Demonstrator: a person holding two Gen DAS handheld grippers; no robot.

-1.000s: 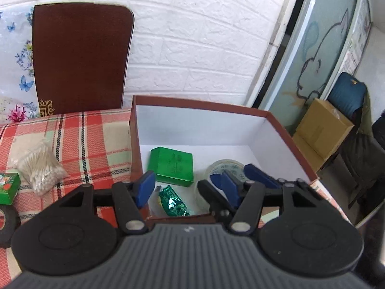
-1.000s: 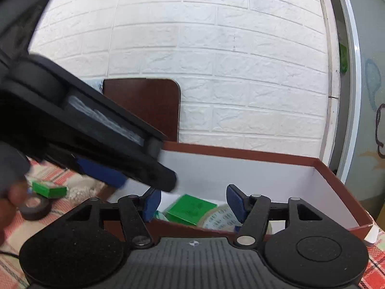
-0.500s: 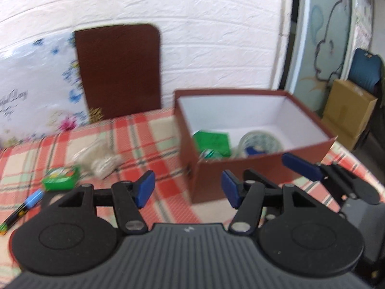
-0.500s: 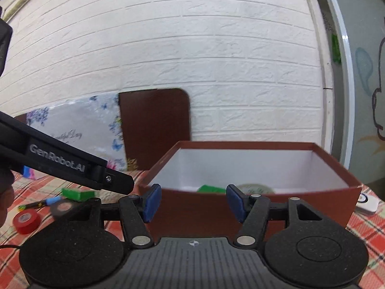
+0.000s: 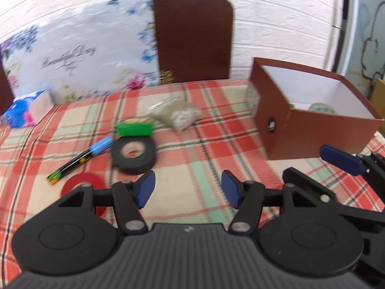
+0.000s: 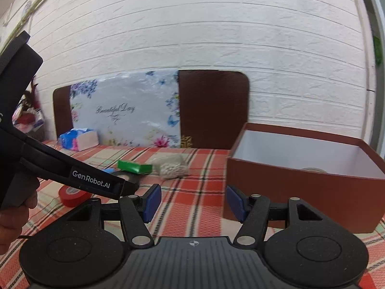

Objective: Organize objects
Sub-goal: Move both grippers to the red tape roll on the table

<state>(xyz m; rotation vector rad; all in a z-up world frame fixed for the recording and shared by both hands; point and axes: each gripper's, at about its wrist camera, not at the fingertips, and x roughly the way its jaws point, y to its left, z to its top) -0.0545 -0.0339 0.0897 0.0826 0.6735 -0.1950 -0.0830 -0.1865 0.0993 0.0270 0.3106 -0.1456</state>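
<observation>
A brown box (image 5: 310, 134) with a white inside stands at the right of the plaid table; a clear tape roll (image 5: 322, 108) shows inside it. On the cloth lie a black tape roll (image 5: 133, 154), a red tape roll (image 5: 83, 184), a blue-capped marker (image 5: 79, 160), a green packet (image 5: 133, 128) and a bag of cotton swabs (image 5: 176, 115). My left gripper (image 5: 187, 190) is open and empty, above the cloth just right of the black tape. My right gripper (image 6: 191, 202) is open and empty, left of the box (image 6: 305, 180).
A floral board (image 5: 74, 57) and a brown chair back (image 5: 192, 38) stand against the white brick wall. A blue tissue pack (image 5: 19, 113) lies at the far left. The left gripper's body (image 6: 60, 168) crosses the right wrist view.
My left gripper pulled out of the box and swung left over the loose items. My right gripper backed away from the box and turned left too. Both stayed open.
</observation>
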